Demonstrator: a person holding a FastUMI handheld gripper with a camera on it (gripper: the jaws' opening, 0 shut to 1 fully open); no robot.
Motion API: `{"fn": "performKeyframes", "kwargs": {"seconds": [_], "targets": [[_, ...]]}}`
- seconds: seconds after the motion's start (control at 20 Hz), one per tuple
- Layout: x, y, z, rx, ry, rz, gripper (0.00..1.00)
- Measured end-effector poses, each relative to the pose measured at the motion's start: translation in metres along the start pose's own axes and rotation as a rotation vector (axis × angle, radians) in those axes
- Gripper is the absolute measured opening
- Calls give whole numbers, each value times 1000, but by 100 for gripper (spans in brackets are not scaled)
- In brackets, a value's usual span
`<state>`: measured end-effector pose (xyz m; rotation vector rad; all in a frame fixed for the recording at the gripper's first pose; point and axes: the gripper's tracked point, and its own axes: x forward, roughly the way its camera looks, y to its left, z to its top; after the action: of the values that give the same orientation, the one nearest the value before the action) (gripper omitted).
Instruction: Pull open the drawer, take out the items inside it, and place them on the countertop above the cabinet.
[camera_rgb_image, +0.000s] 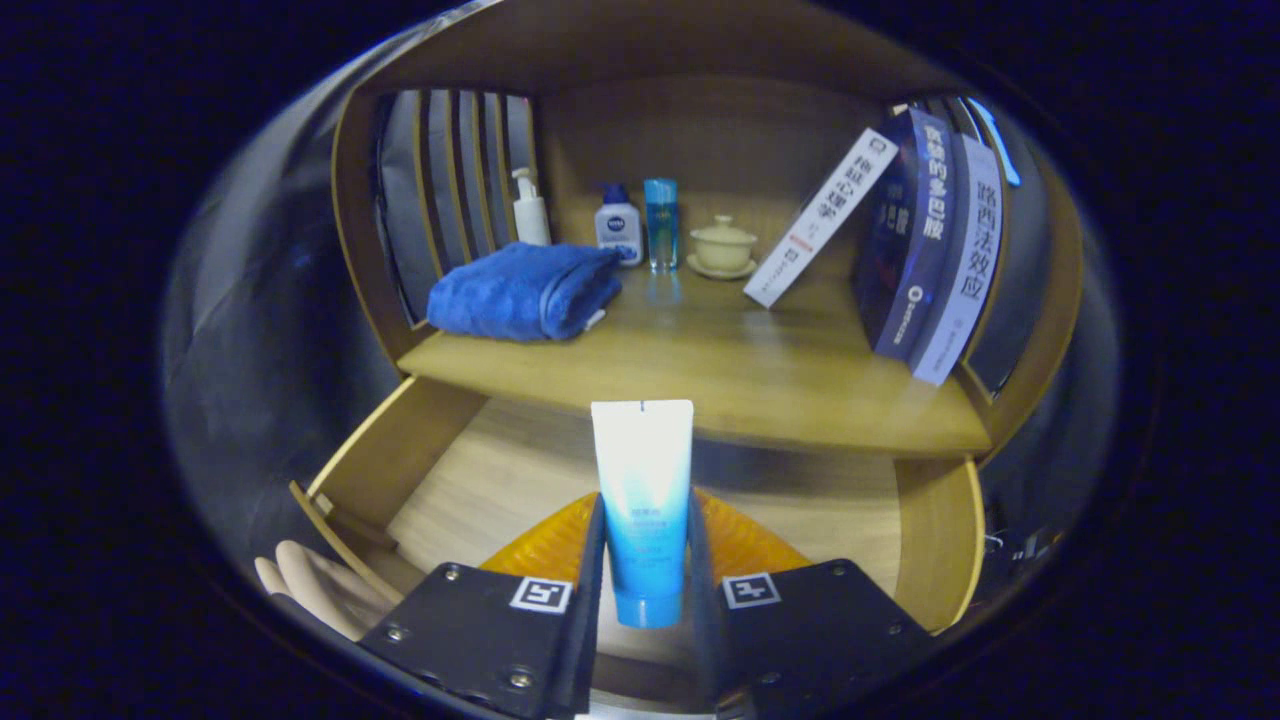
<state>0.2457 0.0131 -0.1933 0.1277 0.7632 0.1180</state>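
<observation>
The tube (641, 500) stands between the claw (645, 590) fingers, above the open drawer (480, 480). Beyond, on the surface (740, 370), a folded towel (525, 292) lies left, bottles (618, 222) and a lidded cup (723, 245) behind, books (925, 240) leaning right.

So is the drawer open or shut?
Open. The drawer is pulled out under the countertop, its floor showing, while the gripper clamps a tube above it.
</observation>
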Motion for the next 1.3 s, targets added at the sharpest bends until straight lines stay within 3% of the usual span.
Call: {"fn": "performKeyframes", "kwargs": {"seconds": [0.35, 0.75, 1.0, 1.3], "targets": [[-6, 19, 37, 14, -61, 32, 40], [37, 24, 66, -60, -79, -19, 40], [47, 32, 77, -35, -82, -14, 40], [65, 14, 96, -16, -97, -80, 40]]}}
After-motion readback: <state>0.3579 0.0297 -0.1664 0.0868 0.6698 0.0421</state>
